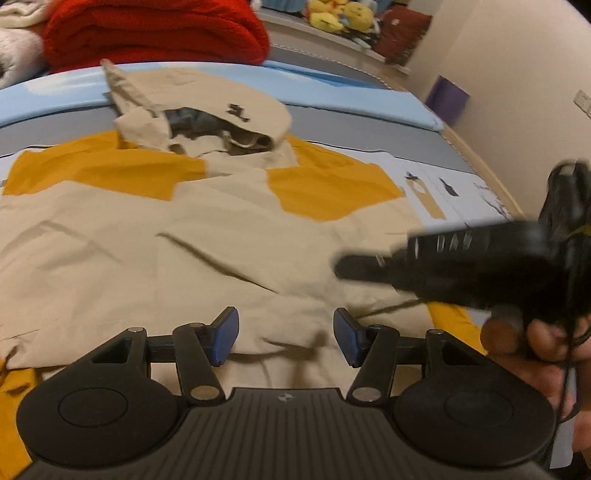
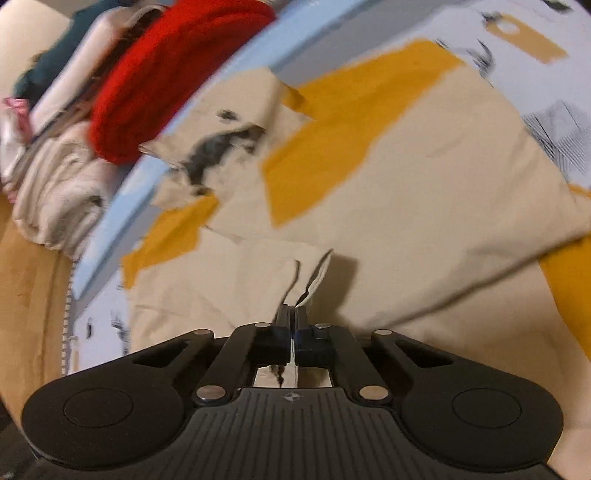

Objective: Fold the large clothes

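Note:
A large beige and mustard-yellow hooded jacket (image 1: 184,240) lies spread on a bed, its hood (image 1: 207,110) at the far end. My left gripper (image 1: 285,325) hovers open just above the beige cloth near the close edge, with nothing between its blue pads (image 1: 225,336). My right gripper (image 1: 347,266) shows blurred at the right, held by a hand (image 1: 546,343). In the right wrist view the right gripper (image 2: 293,312) is shut, with a raised fold of the jacket (image 2: 424,184) pinched at its tips.
A red blanket (image 1: 155,29) and a pile of folded pale clothes (image 2: 55,166) lie beyond the hood. The light blue sheet (image 1: 332,81) edges the bed. Plush toys (image 1: 340,16) sit on a far ledge. The bed's wooden edge (image 1: 480,147) and a wall run along the right.

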`<state>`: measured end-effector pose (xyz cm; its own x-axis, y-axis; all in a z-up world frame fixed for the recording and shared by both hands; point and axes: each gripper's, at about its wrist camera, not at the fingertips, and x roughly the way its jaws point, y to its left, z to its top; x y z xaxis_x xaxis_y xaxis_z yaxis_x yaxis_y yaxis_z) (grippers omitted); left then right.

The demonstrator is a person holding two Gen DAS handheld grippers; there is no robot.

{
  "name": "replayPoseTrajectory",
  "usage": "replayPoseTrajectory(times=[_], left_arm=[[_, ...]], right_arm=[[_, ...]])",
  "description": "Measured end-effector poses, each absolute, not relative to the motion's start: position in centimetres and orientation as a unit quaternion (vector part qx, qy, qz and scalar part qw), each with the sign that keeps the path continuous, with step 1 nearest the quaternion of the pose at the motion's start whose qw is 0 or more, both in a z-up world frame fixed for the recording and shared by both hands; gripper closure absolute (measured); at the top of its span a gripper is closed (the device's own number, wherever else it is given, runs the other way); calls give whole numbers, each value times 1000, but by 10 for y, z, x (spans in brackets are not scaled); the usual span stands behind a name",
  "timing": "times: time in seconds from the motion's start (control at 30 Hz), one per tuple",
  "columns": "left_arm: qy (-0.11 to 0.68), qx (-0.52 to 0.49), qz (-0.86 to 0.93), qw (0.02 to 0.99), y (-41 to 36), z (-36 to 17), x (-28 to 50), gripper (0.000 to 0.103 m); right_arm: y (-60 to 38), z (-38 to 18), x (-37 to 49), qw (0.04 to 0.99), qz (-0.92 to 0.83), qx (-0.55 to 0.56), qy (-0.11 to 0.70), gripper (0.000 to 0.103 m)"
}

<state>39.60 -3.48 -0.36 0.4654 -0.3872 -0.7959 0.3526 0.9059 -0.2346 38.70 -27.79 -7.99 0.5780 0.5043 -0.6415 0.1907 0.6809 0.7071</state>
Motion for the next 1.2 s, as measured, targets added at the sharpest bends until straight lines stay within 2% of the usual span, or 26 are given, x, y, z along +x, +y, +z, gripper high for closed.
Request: replayPoseTrajectory(times=[0.07,0.17,0.2,0.23,0.27,0.3,0.37,0.4,0.47,0.53,0.6,0.63,0.67,0.73,0.87,0.93,1.13,1.2], left_arm=[[461,-25,-225,858,-39,-3,396,36],[443,-31,-216,870,-39,2,399,37],[436,-32,-204,876,-37,5,401,45],[429,-32,-185,883,-34,7,402,81],[425,-32,-161,890,-29,9,405,93],[418,-34,-131,898,-22,12,407,94],[389,-53,-40,919,0,23,408,95],[373,-68,9,925,13,29,407,95],[350,-108,93,926,43,37,405,94],[358,-149,125,913,67,34,407,92],[388,-202,124,891,87,23,414,86],[399,-231,124,879,96,18,416,81],[410,-256,123,866,105,11,418,69],[435,-297,119,842,118,-3,423,61],[455,-346,129,811,143,-20,418,63],[458,-334,132,813,145,-22,419,96],[374,-270,103,881,133,21,418,97],[388,-268,137,871,137,17,420,85]], right_arm=[[-273,-67,387,809,142,391,416,103],[-262,-49,388,814,213,390,375,103],[-258,-44,390,813,230,390,366,103],[-255,-40,390,813,245,388,358,102],[-253,-37,391,813,254,387,353,100],[-252,-36,391,813,256,387,351,98],[-252,-37,393,819,227,387,358,95],[-253,-42,393,819,203,389,369,86],[-256,-58,395,813,139,394,405,77],[-257,-75,399,799,86,385,454,77],[-260,-93,399,777,41,384,497,77],[-262,-101,400,765,21,387,514,77],[-264,-108,398,755,11,398,521,77],[-268,-112,397,745,7,415,522,78],[-265,-110,398,748,2,414,519,77],[-264,-112,396,746,1,415,520,77],[-271,-109,396,756,-10,408,512,77],[-273,-109,395,755,-12,411,512,77]])
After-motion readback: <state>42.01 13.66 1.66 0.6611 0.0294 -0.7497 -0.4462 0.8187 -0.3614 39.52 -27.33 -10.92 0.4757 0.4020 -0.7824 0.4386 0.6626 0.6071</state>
